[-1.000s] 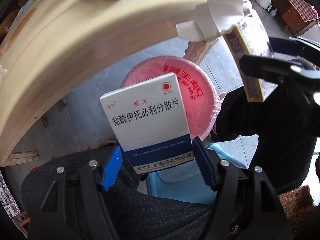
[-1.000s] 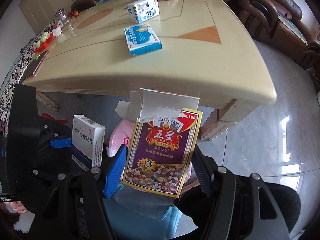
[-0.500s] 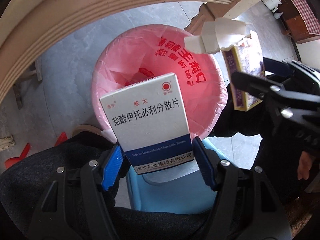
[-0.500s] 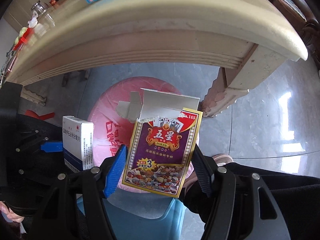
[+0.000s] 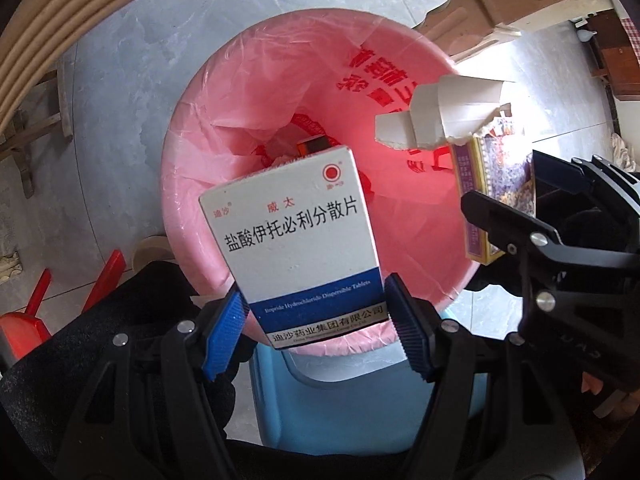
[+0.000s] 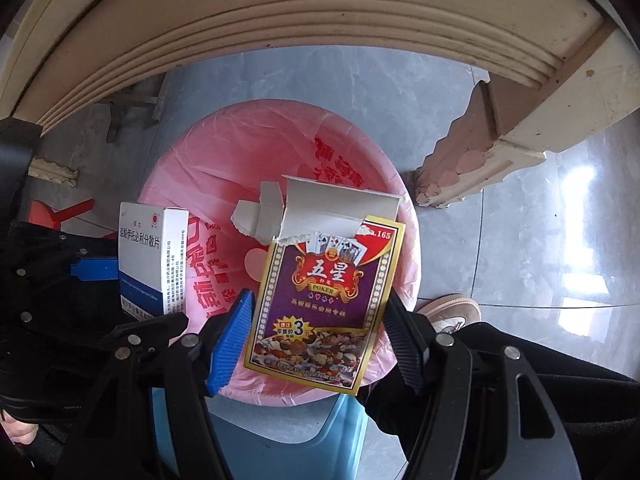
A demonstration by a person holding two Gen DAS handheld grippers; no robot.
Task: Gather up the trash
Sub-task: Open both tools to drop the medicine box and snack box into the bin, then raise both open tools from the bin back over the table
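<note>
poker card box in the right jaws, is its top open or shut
Open. The poker card box has its torn white top flap standing up above the purple front, over the pink-lined bin. Whether cards remain inside cannot be told.

medicine box (image 5: pixel 292 236): 盐酸伊托必利分散片, 迪沙 | card box (image 6: pixel 324 304): 五星, POKER, 3

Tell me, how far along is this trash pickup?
Something orange already lies at the bottom of the pink-lined trash bin. In hand: the left gripper clamps a white-and-blue medicine box, the right gripper a torn purple playing-card box, both above the bin's mouth. Left: letting both drop in. The tabletop is out of view now.
</note>
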